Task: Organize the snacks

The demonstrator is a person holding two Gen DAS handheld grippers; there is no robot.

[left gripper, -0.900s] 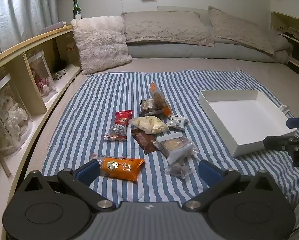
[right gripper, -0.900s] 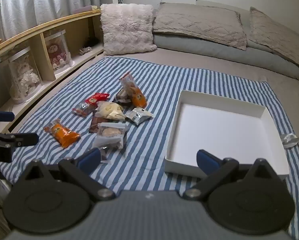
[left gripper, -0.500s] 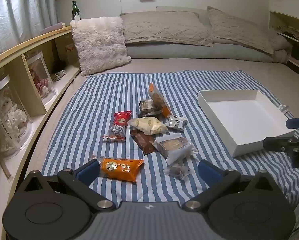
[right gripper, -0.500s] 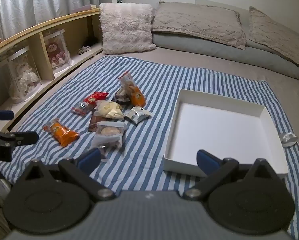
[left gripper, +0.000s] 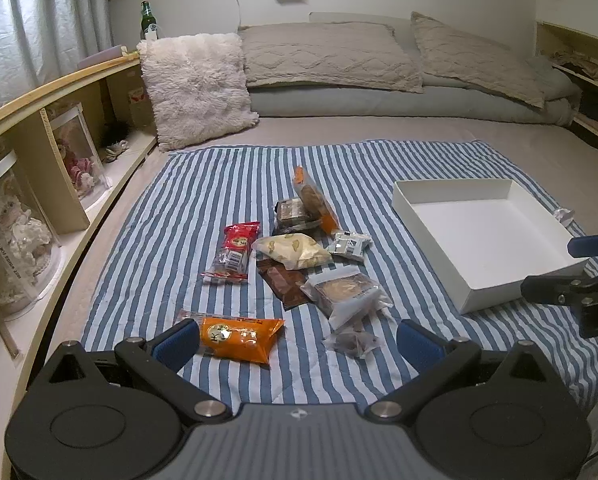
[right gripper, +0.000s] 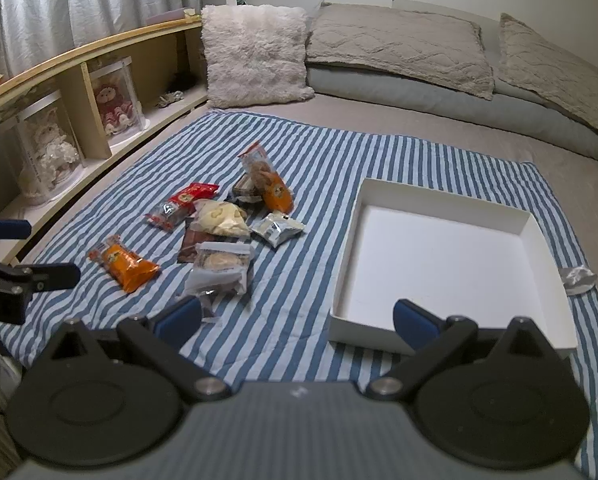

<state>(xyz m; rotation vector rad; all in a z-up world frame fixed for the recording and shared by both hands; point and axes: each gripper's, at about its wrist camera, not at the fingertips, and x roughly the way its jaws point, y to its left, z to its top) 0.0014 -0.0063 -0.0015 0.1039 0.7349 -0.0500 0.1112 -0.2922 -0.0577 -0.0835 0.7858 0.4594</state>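
Both grippers wide open, nothing held, snacks ahead on striped cloth.
Left gripper: orange packet just beside its left finger, long axis crosswise. Right gripper: white box just ahead, right of the pile.

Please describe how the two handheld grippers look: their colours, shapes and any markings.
Both look alike. The left gripper has a grey ribbed body, black angular linkage arms with silver pivot bolts, two round black discs, and blue pads on the fingertips. The right gripper has the same build. A small pale logo sits on each grey body. No sleeve, hand or cable shows clearly.
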